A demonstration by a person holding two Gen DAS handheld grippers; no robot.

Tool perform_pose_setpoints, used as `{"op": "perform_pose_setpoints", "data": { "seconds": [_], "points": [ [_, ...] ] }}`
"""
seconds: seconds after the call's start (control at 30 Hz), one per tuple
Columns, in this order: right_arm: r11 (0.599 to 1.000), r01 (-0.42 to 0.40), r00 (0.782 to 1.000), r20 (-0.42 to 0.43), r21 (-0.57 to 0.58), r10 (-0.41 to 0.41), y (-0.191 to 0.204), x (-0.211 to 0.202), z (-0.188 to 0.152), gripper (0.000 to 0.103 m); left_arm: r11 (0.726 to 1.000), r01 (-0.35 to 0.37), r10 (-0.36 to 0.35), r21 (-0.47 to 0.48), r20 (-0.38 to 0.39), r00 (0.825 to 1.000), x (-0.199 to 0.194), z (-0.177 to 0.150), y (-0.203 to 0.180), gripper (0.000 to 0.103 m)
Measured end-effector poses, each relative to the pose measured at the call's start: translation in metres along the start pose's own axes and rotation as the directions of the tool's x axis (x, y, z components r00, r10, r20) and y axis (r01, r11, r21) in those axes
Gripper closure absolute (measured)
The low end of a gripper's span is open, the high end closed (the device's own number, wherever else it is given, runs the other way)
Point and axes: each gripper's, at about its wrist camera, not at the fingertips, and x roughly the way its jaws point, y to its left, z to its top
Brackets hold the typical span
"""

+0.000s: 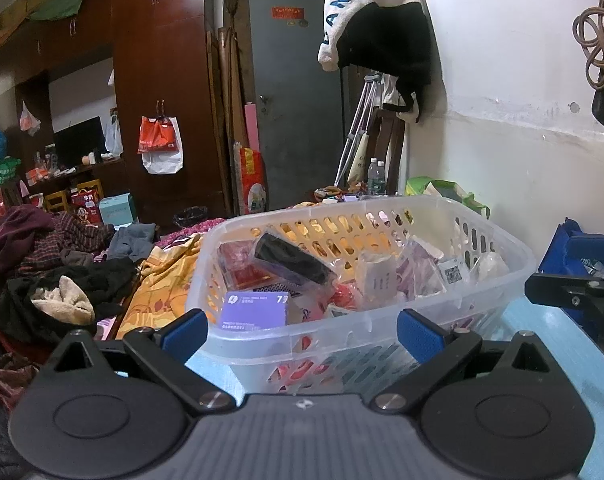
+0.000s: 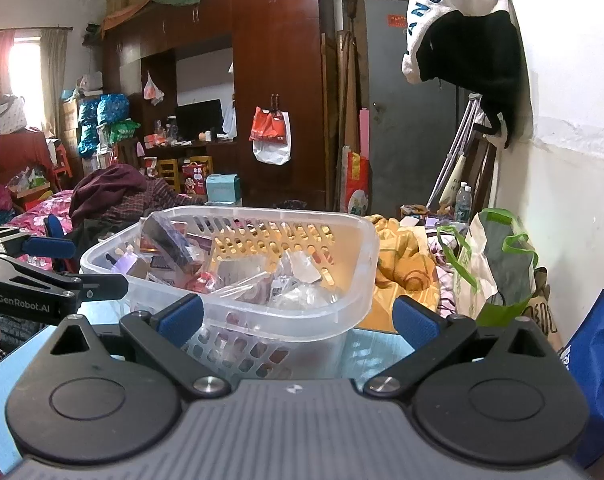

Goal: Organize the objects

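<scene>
A clear plastic basket (image 1: 518, 256) with slotted walls stands on a light blue surface (image 1: 550, 344), filled with several small packaged items. Among them are a purple box (image 1: 254, 309) and a black item in a clear wrapper (image 1: 292, 258). My left gripper (image 1: 302, 332) is open and empty, just in front of the basket's near wall. The basket also shows in the right wrist view (image 2: 354, 304). My right gripper (image 2: 300, 322) is open and empty, facing the basket's near right corner. The left gripper (image 2: 68, 248) shows at the left of that view.
A bed with a yellow blanket (image 1: 162, 280) and piled clothes (image 1: 54, 264) lies to the left. A green and white bag (image 2: 490, 268) stands by the white wall. A blue bag (image 2: 598, 364) is at the right. A dark wardrobe (image 1: 158, 80) and grey door (image 1: 298, 96) are behind.
</scene>
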Motion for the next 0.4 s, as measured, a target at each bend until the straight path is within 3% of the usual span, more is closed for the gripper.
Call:
{"op": "perform_pose_setpoints", "data": {
  "seconds": [0.23,0.4],
  "points": [
    [1.000,0.002,1.000,-0.005,0.004,-0.002,-0.0030,0.0003,-0.0023,0.000,0.999,-0.031,0.030,0.023,0.019,0.999,0.0010,-0.0057,-0.0023,0.002],
    [1.000,0.005,1.000,-0.012,0.007,-0.005,-0.0029,0.0014,-0.0045,0.000,1.000,-0.009,0.008,0.024,0.019,1.000,0.0005,-0.0091,-0.0035,0.002]
  ]
}}
